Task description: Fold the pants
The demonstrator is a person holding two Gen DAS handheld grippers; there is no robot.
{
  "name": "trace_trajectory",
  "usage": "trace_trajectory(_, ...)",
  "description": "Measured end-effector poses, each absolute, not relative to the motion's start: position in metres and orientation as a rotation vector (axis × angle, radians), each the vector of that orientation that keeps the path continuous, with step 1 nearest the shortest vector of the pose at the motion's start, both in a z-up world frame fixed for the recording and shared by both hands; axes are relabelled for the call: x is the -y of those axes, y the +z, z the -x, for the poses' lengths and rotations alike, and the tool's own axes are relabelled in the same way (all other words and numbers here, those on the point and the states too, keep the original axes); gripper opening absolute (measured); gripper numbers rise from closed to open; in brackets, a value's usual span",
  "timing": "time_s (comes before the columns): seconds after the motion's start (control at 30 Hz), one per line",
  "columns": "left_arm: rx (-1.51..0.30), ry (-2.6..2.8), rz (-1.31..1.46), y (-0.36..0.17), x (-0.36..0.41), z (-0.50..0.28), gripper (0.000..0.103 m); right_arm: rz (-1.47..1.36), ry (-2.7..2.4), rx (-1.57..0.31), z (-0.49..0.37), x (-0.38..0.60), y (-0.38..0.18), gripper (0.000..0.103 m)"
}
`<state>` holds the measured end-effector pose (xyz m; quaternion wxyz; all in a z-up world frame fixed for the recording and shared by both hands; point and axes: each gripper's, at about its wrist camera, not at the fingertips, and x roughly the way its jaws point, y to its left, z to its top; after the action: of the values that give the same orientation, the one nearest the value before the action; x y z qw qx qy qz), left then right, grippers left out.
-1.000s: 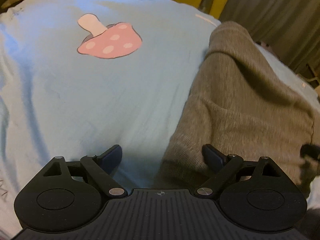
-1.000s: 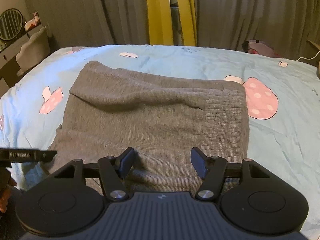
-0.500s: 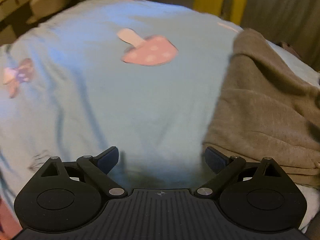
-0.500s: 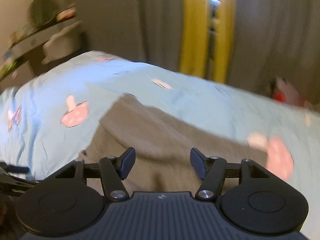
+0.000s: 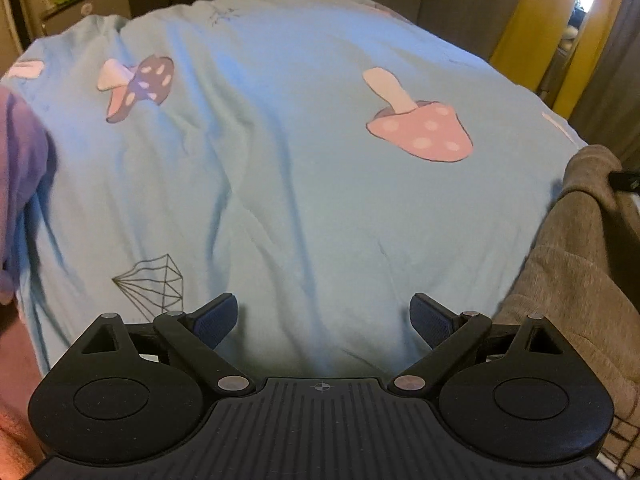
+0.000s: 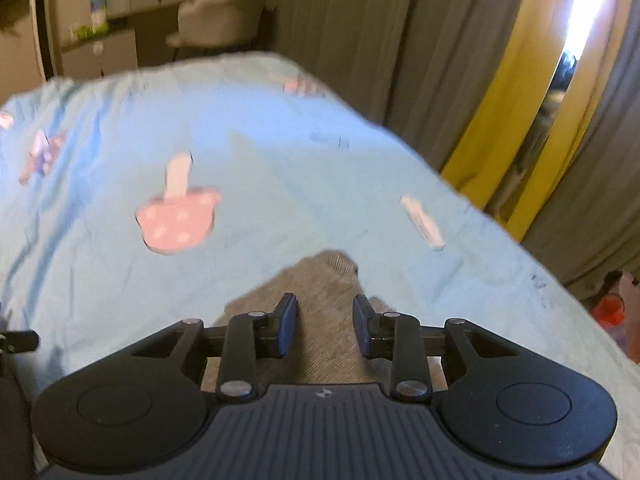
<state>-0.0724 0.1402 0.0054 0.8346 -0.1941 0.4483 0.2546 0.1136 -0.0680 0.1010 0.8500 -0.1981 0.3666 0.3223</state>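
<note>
Pants (image 6: 320,280) between the closing right gripper (image 6: 325,330) fingers

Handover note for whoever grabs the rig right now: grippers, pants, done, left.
Left gripper: open, holding nothing, over bare blue bedsheet; the pants lie just to its right.
Right gripper: jaws closing, grey pants fabric in view between the pads; whether they already press on it I cannot tell.
Pants: lying bunched on the bed, partly folded by the look of the layered edges.
Done: some folding, how much is unclear from these views.
Left: likely secure the right grip, bring the left to the near edge, finish the fold and flatten.
</note>
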Motion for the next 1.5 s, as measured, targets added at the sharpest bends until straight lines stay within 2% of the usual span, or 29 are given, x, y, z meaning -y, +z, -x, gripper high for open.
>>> trace_trajectory(0.07,-0.972,0.521,0.457,0.001,-0.146,0.071,0.098,0.445,0.681,-0.795,-0.118,0.061,0.091,0.028)
trace_trajectory(0.1,-0.976,0.522,0.477,0.0,-0.149,0.071,0.098,0.448,0.669,-0.795,-0.118,0.06,0.087,0.024)
trace_trajectory(0.13,-0.977,0.528,0.486,-0.003,-0.15,0.068,0.098,0.443,0.66,-0.805,-0.119,0.057,0.084,0.007)
trace_trajectory(0.27,-0.972,0.54,0.501,-0.004,-0.151,0.068,0.097,0.573,0.554,-0.721,-0.122,0.044,0.079,0.001)
trace_trajectory(0.33,-0.97,0.545,0.489,-0.004,-0.148,0.068,0.097,0.603,0.426,-0.678,-0.14,0.046,0.075,0.0)
trace_trajectory(0.47,-0.984,0.544,0.49,-0.005,-0.15,0.066,0.097,0.457,0.244,-0.734,-0.176,0.08,0.081,0.0)
trace_trajectory(0.6,-0.99,0.539,0.504,-0.007,-0.152,0.064,0.097,0.341,0.248,-0.669,-0.132,0.129,0.114,0.0)
trace_trajectory(0.73,-0.987,0.537,0.494,-0.007,-0.15,0.063,0.097,0.261,0.2,-0.716,-0.067,0.191,0.111,0.003)
trace_trajectory(0.83,-0.98,0.543,0.475,-0.005,-0.147,0.064,0.097,0.164,0.13,-0.804,-0.029,0.237,0.093,0.011)
trace_trajectory(0.9,-0.983,0.553,0.464,-0.005,-0.146,0.063,0.097,0.086,0.086,-0.856,-0.009,0.262,0.08,0.027)
trace_trajectory(0.97,-0.987,0.563,0.449,-0.004,-0.144,0.063,0.097,0.011,0.028,-0.866,0.006,0.284,0.074,0.066)
trace_trajectory(1.0,-0.989,0.568,0.439,-0.003,-0.143,0.062,0.097,-0.033,0.016,-0.866,0.012,0.293,0.072,0.071)
trace_trajectory(1.2,-1.012,0.488,0.465,0.0,-0.148,0.058,0.097,-0.232,0.1,-0.909,0.016,0.321,0.062,0.086)
trace_trajectory(1.33,-0.907,0.253,0.49,0.021,-0.141,0.044,0.098,-0.362,0.185,-0.928,0.007,0.328,0.046,0.092)
trace_trajectory(1.4,-0.878,0.081,0.505,0.032,-0.133,0.025,0.101,-0.404,0.211,-0.957,0.0,0.328,0.036,0.092)
trace_trajectory(1.5,-0.869,-0.141,0.531,0.035,-0.125,-0.013,0.101,-0.505,0.255,-0.996,-0.011,0.336,0.02,0.093)
